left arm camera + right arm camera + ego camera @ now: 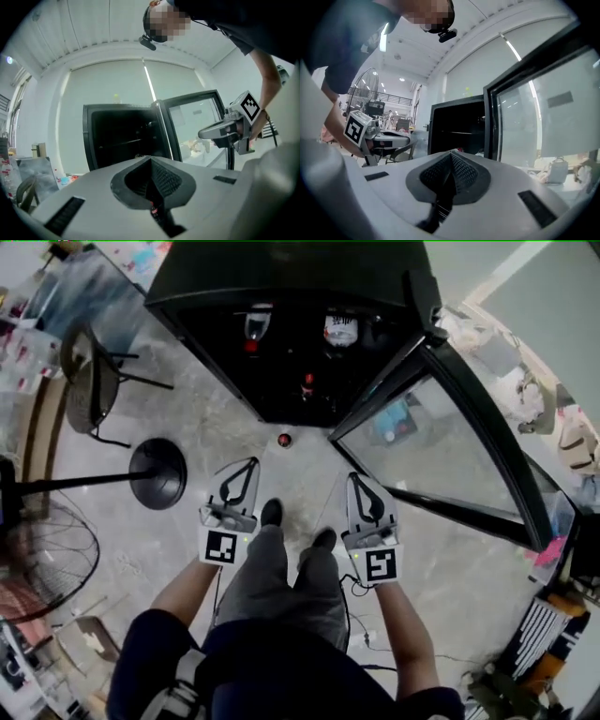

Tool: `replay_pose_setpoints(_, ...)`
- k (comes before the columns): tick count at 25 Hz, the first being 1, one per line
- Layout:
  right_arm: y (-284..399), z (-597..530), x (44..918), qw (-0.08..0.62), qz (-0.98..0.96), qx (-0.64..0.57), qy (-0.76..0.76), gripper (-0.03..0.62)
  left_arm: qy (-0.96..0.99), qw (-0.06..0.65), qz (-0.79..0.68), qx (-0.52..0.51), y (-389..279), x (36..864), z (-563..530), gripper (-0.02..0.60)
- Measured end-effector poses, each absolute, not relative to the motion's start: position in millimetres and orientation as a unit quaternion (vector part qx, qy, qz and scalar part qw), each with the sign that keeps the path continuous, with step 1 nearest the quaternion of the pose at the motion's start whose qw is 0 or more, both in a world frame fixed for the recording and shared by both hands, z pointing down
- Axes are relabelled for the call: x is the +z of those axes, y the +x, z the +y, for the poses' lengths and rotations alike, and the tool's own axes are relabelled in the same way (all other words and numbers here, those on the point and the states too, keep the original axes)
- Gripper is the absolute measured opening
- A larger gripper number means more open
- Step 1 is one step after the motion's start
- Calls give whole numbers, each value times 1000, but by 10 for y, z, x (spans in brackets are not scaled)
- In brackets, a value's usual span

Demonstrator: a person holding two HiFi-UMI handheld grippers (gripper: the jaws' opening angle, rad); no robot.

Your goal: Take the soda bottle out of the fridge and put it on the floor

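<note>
The black fridge (281,277) stands open in the head view, with its glass door (450,442) swung out to the right. Two bottles (256,329) (340,329) and a smaller one (307,385) show inside. A dark soda bottle with a red cap (284,440) stands on the floor just in front of the fridge. My left gripper (251,463) and right gripper (353,477) hover side by side nearer to me than that bottle, both shut and empty. The left gripper view (151,159) and right gripper view (451,152) show the jaws pressed together, pointing level at the fridge (122,136) (457,129).
A round black stand base (157,472) and a chair (89,381) are on the floor to the left, a floor fan (37,559) at the far left. Bags and clutter (553,427) lie behind the open door on the right. My feet (272,514) are between the grippers.
</note>
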State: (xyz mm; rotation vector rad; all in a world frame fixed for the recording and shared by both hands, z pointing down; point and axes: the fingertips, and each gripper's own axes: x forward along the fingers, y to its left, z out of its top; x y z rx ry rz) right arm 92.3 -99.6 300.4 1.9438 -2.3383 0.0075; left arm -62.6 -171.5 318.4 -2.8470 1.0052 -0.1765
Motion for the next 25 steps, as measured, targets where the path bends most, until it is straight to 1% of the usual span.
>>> replay_pose_setpoints(11, 1080, -700, 1315, 39, -736, -12, 676, 18, -931, 58, 360, -20, -640, 1384, -1630, 23)
replay_pose_setpoints(17, 1147, -439, 646, 23, -715, -15, 699, 18, -932, 54, 359, -10, -700, 822, -1444, 23)
replay_pose_setpoints(21, 1193, -262, 405, 34, -691, -22, 722, 18, -929, 54, 367, 7, -776, 493, -1375, 23)
replay_pose_setpoints(25, 1279, -80, 206, 28, -670, -20, 742, 18, -925, 66, 375, 11, -860, 288, -1274, 23)
